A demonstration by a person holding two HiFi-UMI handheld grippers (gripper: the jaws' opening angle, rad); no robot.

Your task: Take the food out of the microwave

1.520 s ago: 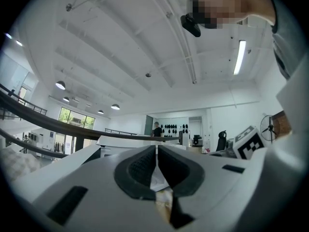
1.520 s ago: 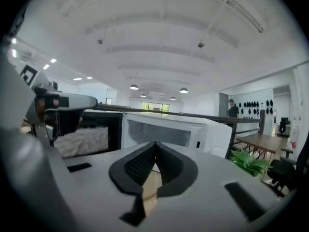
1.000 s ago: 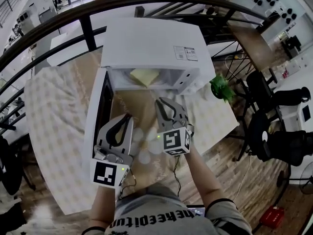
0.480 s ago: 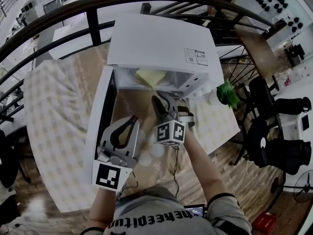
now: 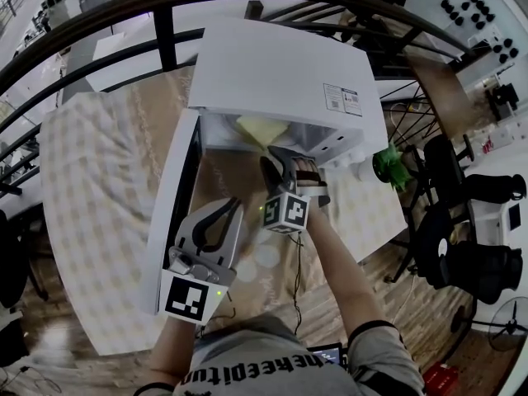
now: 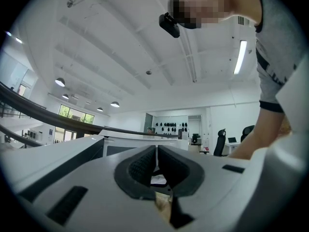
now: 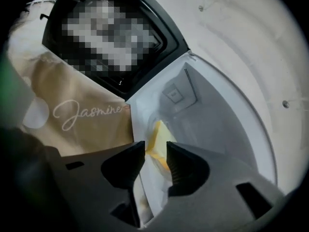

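Observation:
The white microwave (image 5: 276, 68) stands on the table with its door (image 5: 169, 213) swung open to the left. Pale yellow food (image 5: 260, 129) lies inside. My right gripper (image 5: 289, 159) is at the mouth of the cavity, angled downward. In the right gripper view its jaws (image 7: 155, 151) have just been opening and stand open. The food (image 7: 157, 132) shows through the gap, just beyond the tips, and the pads do not press on it. My left gripper (image 5: 233, 205) hovers beside the door and is shut (image 6: 156, 159) on nothing.
A beige patterned tablecloth (image 5: 91, 180) covers the table, and "Jasmine" is printed on the cloth (image 7: 72, 95). The door's dark window (image 7: 169, 42) is close on the left of the right gripper. A green plant (image 5: 388, 165) stands right of the microwave. A dark railing (image 5: 165, 31) runs behind it.
The right gripper has moved forward and down to the microwave's opening, rolled at the wrist, and its jaws have spread apart. The left gripper has stayed about where it was.

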